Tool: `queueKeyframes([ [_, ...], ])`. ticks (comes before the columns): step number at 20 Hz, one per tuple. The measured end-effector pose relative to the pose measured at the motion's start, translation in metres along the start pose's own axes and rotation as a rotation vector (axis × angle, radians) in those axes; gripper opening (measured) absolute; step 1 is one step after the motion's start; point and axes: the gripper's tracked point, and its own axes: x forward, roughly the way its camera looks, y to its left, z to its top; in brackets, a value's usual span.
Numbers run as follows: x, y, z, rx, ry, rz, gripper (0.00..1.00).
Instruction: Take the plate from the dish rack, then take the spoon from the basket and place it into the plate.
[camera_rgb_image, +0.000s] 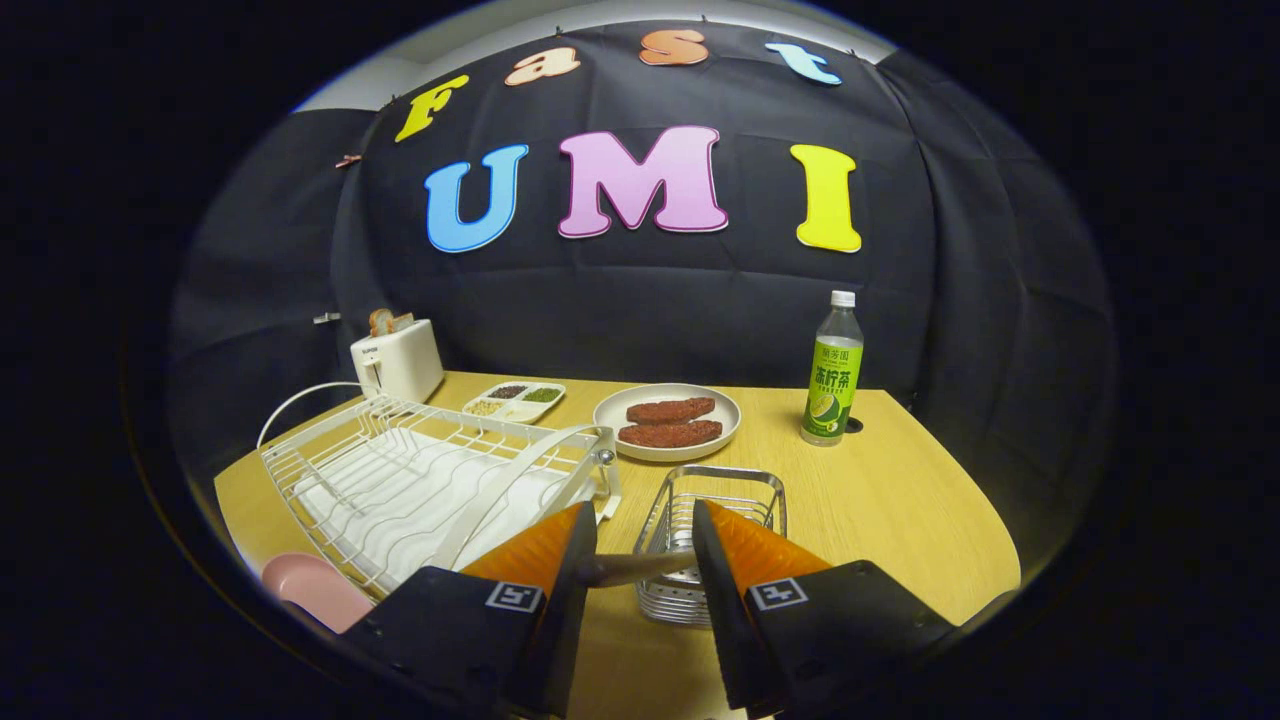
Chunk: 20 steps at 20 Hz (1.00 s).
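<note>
Wooden spoon handle (635, 569) pinched between fingers (560, 560) above wire basket (715, 520); thin grip risks slip; pink plate (315, 590) at eight o'clock.

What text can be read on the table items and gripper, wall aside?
Bottle label: print too small to read.
Toaster: small mark on the front, blurred.
Gripper: a square pattern tag on each finger, no words. The fingers flank the spoon handle; grip unclear.
No other text.
</note>
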Motion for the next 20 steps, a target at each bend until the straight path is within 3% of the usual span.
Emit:
queueKeyframes([
  [2,0.003,-0.003,0.002,-0.002,0.003,-0.002,0.6],
  [3,0.003,-0.005,0.005,-0.006,-0.003,-0.006,0.46],
  [4,0.006,-0.005,0.005,-0.012,0.003,-0.009,0.41],
  [14,0.009,-0.008,-0.004,-0.043,0.02,0.01,0.44],
  [17,0.011,-0.004,-0.002,-0.089,0.004,0.015,0.31],
  [20,0.011,-0.004,-0.002,-0.098,0.001,0.008,0.28],
])
